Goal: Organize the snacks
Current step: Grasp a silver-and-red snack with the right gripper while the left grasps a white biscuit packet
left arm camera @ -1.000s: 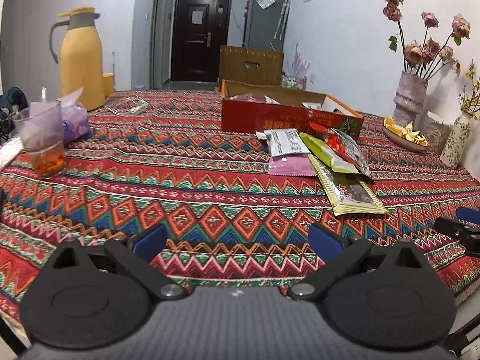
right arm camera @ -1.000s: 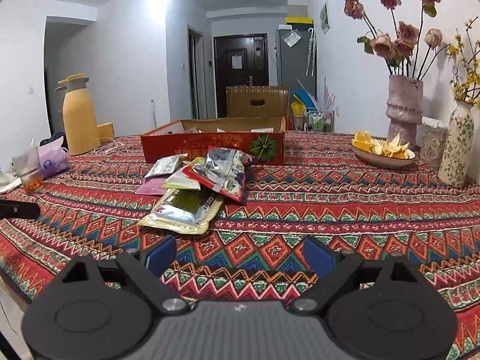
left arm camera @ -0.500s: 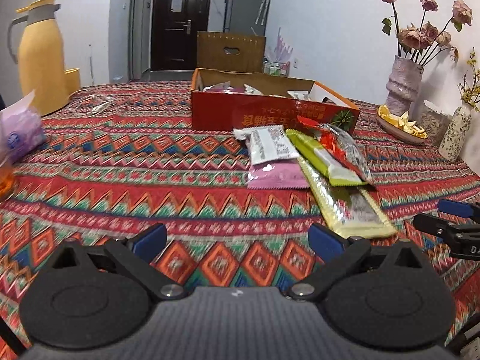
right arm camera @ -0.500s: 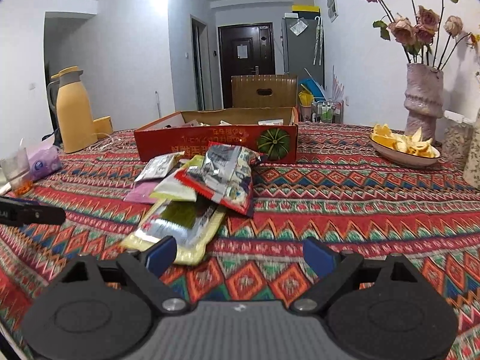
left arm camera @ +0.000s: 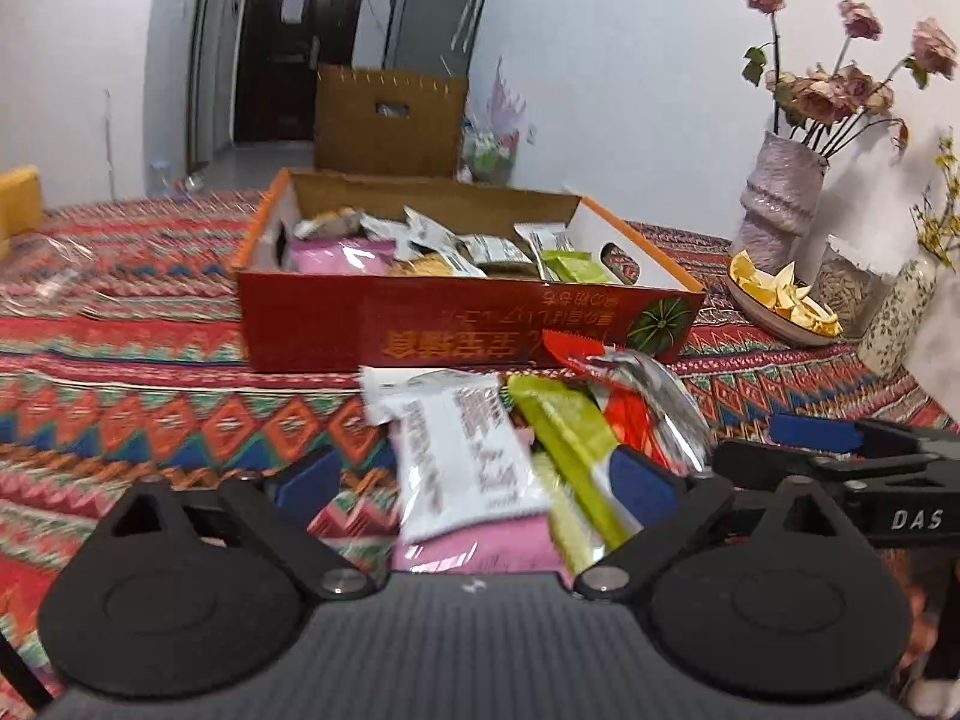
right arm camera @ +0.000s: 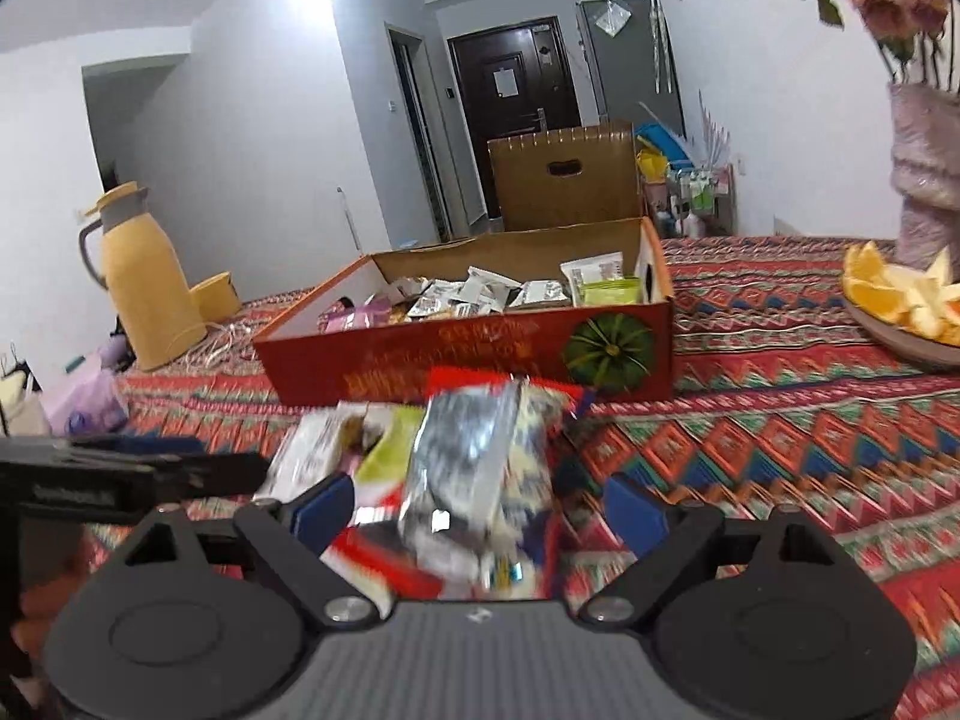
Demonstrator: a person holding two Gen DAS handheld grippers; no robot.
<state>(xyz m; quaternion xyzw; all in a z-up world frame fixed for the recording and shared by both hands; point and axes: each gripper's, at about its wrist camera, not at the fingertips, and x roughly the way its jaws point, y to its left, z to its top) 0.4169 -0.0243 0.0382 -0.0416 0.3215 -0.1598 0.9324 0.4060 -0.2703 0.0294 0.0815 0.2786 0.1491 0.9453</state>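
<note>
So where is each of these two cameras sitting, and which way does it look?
Left wrist: on the left gripper, looking over the white packet between its closing jaws toward the red box; the right gripper shows alongside.
Right wrist: on the right gripper, over the silver packet; its jaws are closing too.
Shared: box, snack pile, door.

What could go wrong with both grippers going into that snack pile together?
1. The left gripper is closing around overlapping packets: white packet, pink one, green one. It may pinch several or slip.
2. The right gripper is closing around the silver-red bag, beside the left gripper; the two could collide.
3. The red box stands just behind the pile; a push could shove packets against it.
</note>
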